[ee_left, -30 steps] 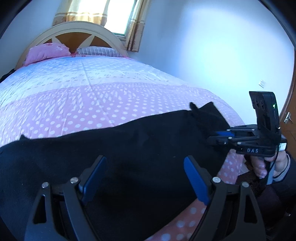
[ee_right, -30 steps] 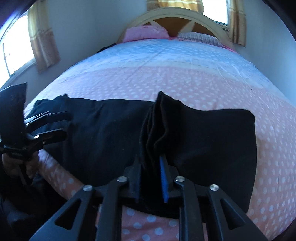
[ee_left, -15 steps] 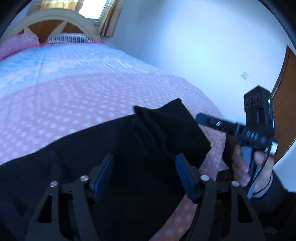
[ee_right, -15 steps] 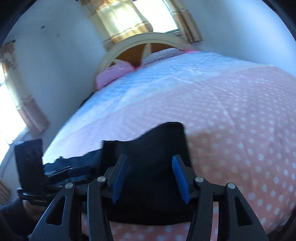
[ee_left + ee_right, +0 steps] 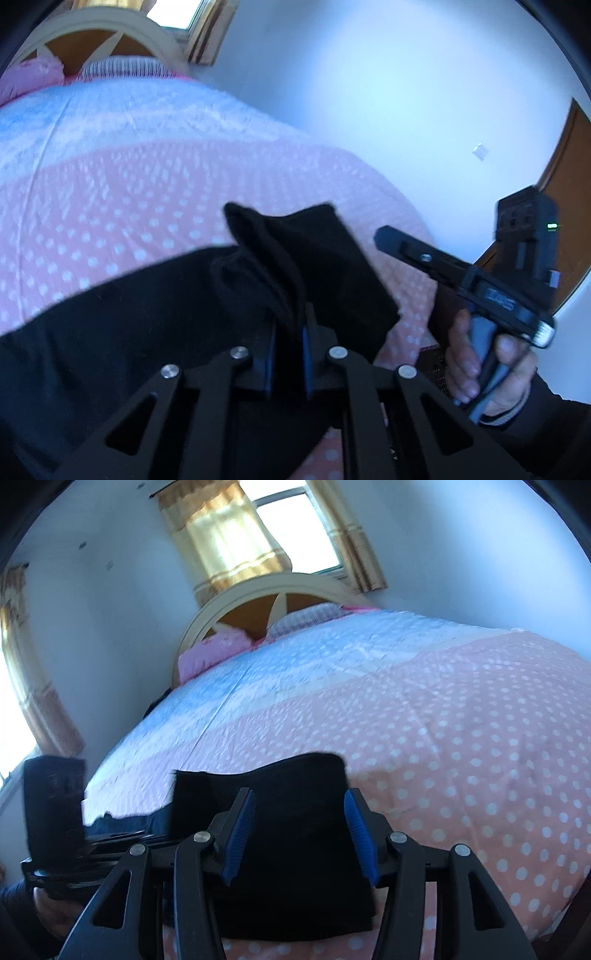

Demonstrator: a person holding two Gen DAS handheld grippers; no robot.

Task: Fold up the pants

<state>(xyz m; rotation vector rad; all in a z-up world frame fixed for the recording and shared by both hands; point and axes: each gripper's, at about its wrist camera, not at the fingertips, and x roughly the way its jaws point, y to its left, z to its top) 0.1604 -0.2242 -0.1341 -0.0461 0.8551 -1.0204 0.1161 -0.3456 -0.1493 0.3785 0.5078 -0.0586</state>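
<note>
1. The soft black fabric pants [image 5: 155,332] lie along the near edge of the pink polka-dot bed [image 5: 110,192].
2. Left gripper [image 5: 287,345] pinches a bunched fold; right gripper [image 5: 299,827] hangs wide, empty.
3. Limp and light — best gripped at layered edges.

Bed [image 5: 424,686] with a cream arched headboard with brown wooden panels [image 5: 266,602], covered by a quilted spread: pale blue band toward the headboard, pink band with white dots [image 5: 110,206] toward the foot. Against the headboard lie a pink pillow [image 5: 210,651] and, beside it, a striped pale pillow [image 5: 306,618]. Black fabric pants [image 5: 295,856] lie directly on the dotted pink band at the end farthest from the headboard, partly folded, one bunched fold raised [image 5: 273,266].
</note>
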